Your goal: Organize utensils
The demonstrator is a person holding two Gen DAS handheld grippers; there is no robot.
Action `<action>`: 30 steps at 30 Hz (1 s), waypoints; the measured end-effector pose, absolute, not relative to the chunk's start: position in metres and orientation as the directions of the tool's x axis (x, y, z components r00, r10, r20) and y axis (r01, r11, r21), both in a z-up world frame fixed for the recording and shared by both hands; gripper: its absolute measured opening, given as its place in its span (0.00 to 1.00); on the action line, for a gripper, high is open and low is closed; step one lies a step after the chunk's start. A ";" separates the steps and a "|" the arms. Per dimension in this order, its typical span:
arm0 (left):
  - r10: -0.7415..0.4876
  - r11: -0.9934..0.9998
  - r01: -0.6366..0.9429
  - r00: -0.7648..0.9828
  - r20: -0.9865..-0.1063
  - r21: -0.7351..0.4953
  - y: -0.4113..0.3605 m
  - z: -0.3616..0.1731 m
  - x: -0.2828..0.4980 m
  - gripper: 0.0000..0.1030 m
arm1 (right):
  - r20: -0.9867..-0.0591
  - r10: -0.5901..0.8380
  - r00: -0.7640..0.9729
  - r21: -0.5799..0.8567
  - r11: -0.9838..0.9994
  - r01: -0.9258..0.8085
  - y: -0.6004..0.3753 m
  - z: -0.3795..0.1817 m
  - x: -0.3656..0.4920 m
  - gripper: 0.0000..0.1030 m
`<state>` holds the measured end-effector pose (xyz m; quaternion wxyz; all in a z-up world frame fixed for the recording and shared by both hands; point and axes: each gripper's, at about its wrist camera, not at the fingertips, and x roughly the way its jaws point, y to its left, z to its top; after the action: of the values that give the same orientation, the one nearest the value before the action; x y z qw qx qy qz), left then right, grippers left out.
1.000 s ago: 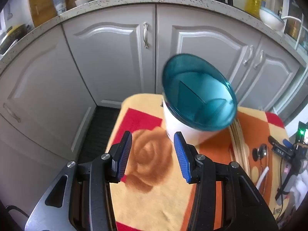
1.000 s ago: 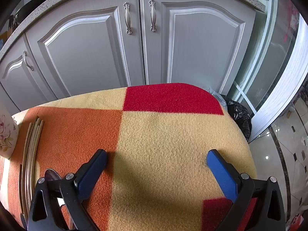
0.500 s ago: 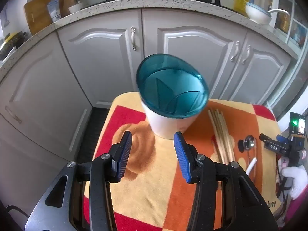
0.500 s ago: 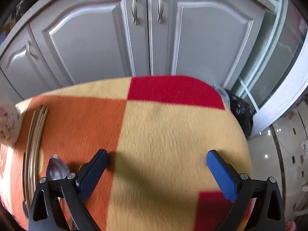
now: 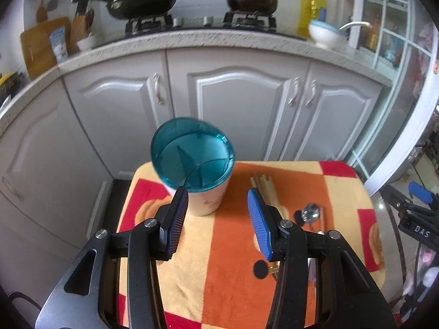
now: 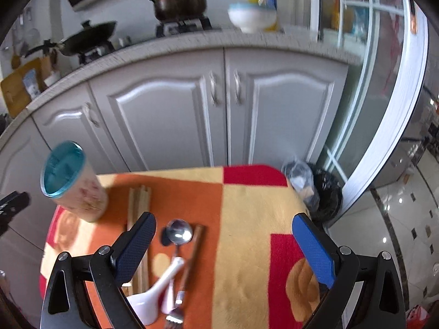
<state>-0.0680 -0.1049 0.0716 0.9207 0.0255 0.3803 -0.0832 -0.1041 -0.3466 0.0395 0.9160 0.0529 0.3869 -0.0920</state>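
two grippers hang above a checked blanket [image 6: 247,246] with nothing between their fingers. left gripper [image 5: 218,220] stands half open, just before the utensil holder [image 5: 197,175] with teal inside. right gripper [image 6: 223,246] is spread wide; near its left finger lie chopsticks [image 6: 138,203], a metal spoon [image 6: 179,233], a white spoon [image 6: 153,290] and a fork [image 6: 175,312].

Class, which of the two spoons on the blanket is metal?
The metal spoon with the shiny round bowl; the other spoon is white ceramic.
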 end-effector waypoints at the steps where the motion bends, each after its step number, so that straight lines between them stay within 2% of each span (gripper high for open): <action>1: -0.138 0.984 0.178 0.700 -0.700 -0.016 -0.107 0.075 -0.070 0.43 | -0.706 -0.127 0.697 0.025 0.979 0.203 -0.340 0.049 -0.108 0.97; 12: -0.178 0.976 0.216 0.726 -0.664 -0.025 -0.117 0.099 -0.083 0.43 | -0.626 -0.107 0.772 0.037 0.985 0.167 -0.311 0.097 -0.136 0.97; 30: -0.200 0.971 0.236 0.748 -0.632 -0.029 -0.121 0.117 -0.089 0.43 | -0.602 -0.119 0.790 0.021 0.986 0.164 -0.309 0.117 -0.144 0.97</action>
<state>-0.0889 -0.1213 0.1167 0.9346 0.0265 0.3349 -0.1167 -0.1441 -0.3088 0.1170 0.9453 0.0358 0.3155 -0.0746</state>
